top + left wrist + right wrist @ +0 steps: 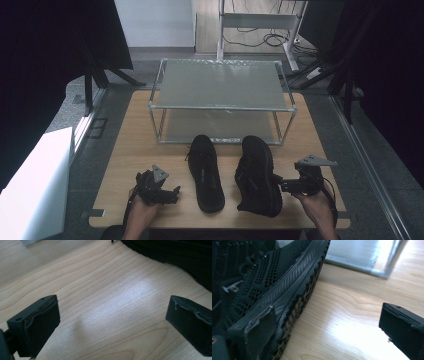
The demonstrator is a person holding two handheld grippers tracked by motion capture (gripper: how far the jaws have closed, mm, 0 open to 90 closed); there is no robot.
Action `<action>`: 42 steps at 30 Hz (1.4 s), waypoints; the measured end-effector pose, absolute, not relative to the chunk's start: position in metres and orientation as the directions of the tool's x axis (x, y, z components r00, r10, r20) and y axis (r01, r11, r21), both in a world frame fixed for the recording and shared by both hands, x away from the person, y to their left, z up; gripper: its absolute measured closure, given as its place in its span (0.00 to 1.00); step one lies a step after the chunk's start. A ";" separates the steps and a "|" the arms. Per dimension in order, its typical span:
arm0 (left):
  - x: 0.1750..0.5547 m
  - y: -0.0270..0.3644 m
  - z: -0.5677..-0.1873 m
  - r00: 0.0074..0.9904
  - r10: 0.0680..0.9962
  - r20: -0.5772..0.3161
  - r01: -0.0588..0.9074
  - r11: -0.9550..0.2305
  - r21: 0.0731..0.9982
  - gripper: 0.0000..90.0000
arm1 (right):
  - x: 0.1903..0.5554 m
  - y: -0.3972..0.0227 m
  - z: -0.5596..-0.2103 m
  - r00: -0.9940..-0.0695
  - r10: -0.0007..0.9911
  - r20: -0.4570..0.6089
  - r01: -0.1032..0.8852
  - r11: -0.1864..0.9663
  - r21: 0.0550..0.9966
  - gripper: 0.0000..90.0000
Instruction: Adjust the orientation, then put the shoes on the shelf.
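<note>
Shoes: two black mesh trainers lie on the wooden surface (125, 150), in front of your two-tier metal rack (222, 82).
Right shoe (257, 175): tipped on its side, sole towards your right gripper (286, 186), whose jaws stand apart at the sole edge.
Left shoe (206, 172): upright, untouched.
Left gripper (172, 192): jaws wide apart over bare wood.
Advice: bite the sole rim squarely before you lift.

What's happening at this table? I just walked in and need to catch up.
A person holds a gripper in each hand over a wooden table with two black shoes and a metal rack. The right gripper is open at the right shoe, one jaw against its sole edge. The left gripper is open over bare wood beside the left shoe.
</note>
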State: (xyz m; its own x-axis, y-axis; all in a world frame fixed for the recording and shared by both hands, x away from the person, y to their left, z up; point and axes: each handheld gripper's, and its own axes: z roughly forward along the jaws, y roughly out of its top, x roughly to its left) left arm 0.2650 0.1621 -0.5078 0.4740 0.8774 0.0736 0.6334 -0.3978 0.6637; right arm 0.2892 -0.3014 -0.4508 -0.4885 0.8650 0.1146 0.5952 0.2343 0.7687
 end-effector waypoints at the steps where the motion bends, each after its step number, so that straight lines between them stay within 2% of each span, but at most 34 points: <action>1: 0.265 0.162 -0.508 0.474 0.877 0.074 0.633 -0.398 0.664 0.00 | 0.289 -0.306 -0.452 -0.474 0.874 0.106 0.598 0.231 0.768 0.05; 7: 0.265 0.161 -0.508 0.477 0.876 0.073 0.634 -0.401 0.662 0.00 | 0.290 -0.315 -0.461 -0.438 0.897 0.058 0.618 0.254 0.744 0.16; 12: 0.265 0.161 -0.508 0.476 0.877 0.072 0.634 -0.398 0.663 0.00 | 0.295 -0.314 -0.478 -0.458 0.888 0.034 0.657 0.312 0.687 0.13; 25: 0.265 0.161 -0.506 0.458 0.888 0.045 0.659 -0.372 0.654 0.00 | 0.296 -0.329 -0.485 -0.430 0.893 0.134 0.657 0.207 0.725 0.11; 42: 0.261 0.149 -0.484 0.447 0.894 -0.023 0.638 -0.300 0.709 0.01 | 0.282 -0.322 -0.471 -0.473 0.856 0.208 0.611 0.149 0.778 0.09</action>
State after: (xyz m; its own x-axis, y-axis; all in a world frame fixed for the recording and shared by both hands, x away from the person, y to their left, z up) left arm 0.2607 0.1488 -0.4843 0.4467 0.8944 -0.0231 0.6381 -0.3004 0.7090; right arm 0.2824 -0.3223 -0.4710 -0.4730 0.8562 0.2077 0.6108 0.1488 0.7777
